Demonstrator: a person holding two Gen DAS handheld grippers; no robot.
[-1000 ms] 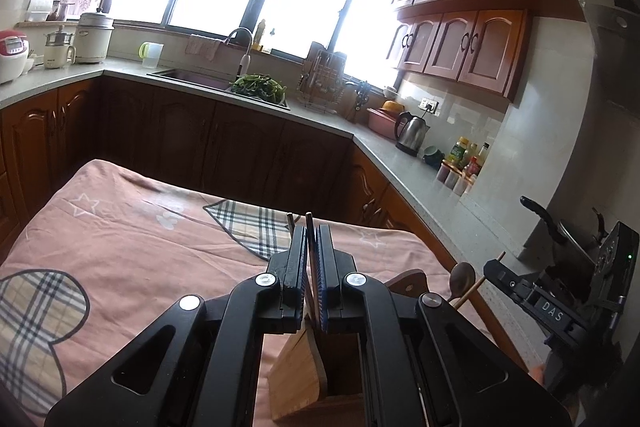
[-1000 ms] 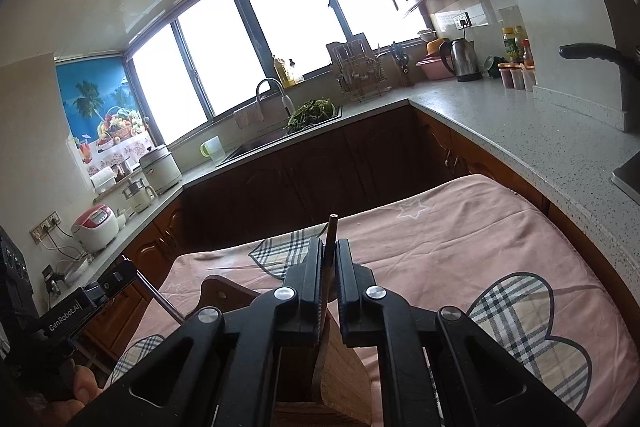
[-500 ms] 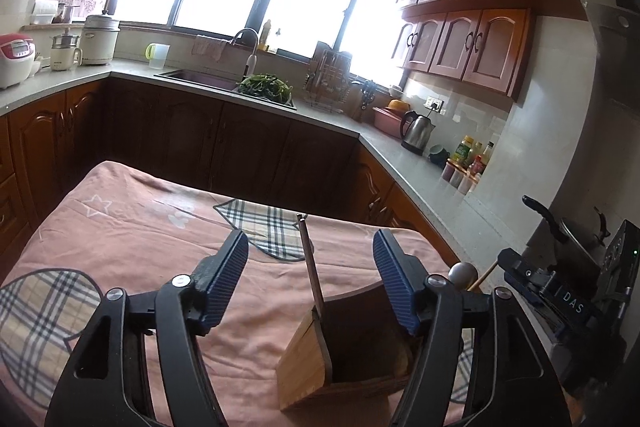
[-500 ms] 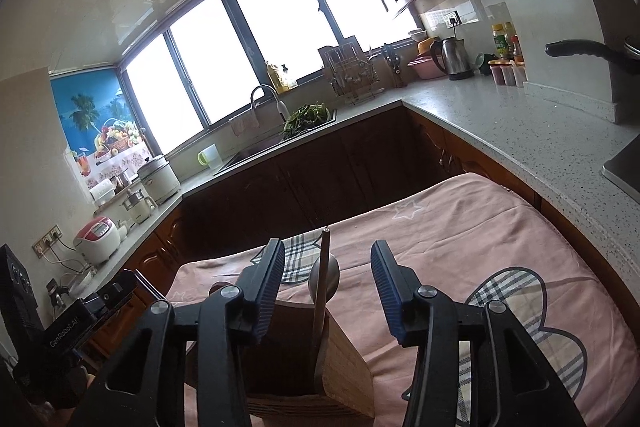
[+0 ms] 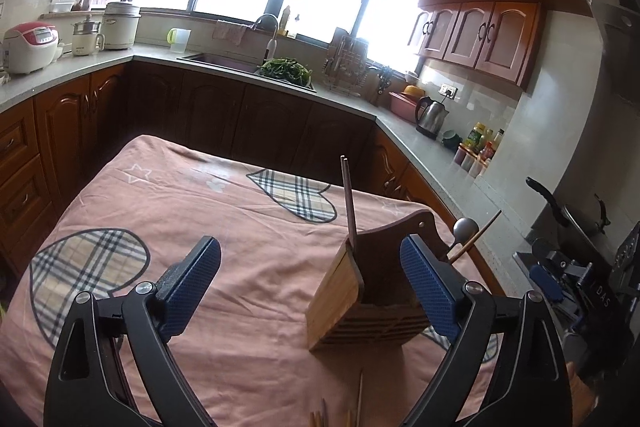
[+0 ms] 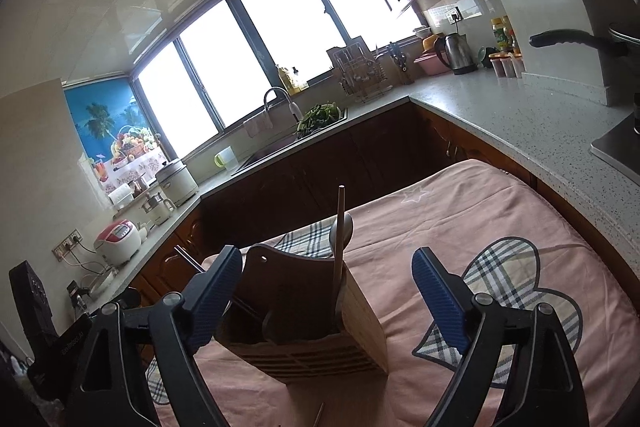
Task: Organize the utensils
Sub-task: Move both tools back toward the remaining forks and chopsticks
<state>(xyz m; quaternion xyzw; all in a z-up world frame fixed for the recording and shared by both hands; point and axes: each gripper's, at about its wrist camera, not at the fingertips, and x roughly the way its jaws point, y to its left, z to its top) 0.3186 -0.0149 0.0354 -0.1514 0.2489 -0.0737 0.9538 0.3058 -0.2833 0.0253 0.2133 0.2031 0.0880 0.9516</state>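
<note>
Chopstick (image 5: 349,201) released in holder (image 5: 352,301); both grippers' jaws just opened, pulled back.

Wooden utensil holder (image 5: 352,301) standing upright on the pink cloth, slatted front, tall curved back with a hole. Inside: one dark chopstick (image 5: 349,199) leaning toward 12 o'clock, a metal spoon (image 5: 465,227) and a light wooden stick (image 5: 476,237) tilting toward 2 o'clock. More stick tips (image 5: 359,397) lying on the cloth at 6 o'clock.

left hand-held gripper (image 5: 310,281), jaws just opened and empty, before a wooden holder (image 5: 352,301) holding an upright chopstick (image 5: 349,201).
</note>
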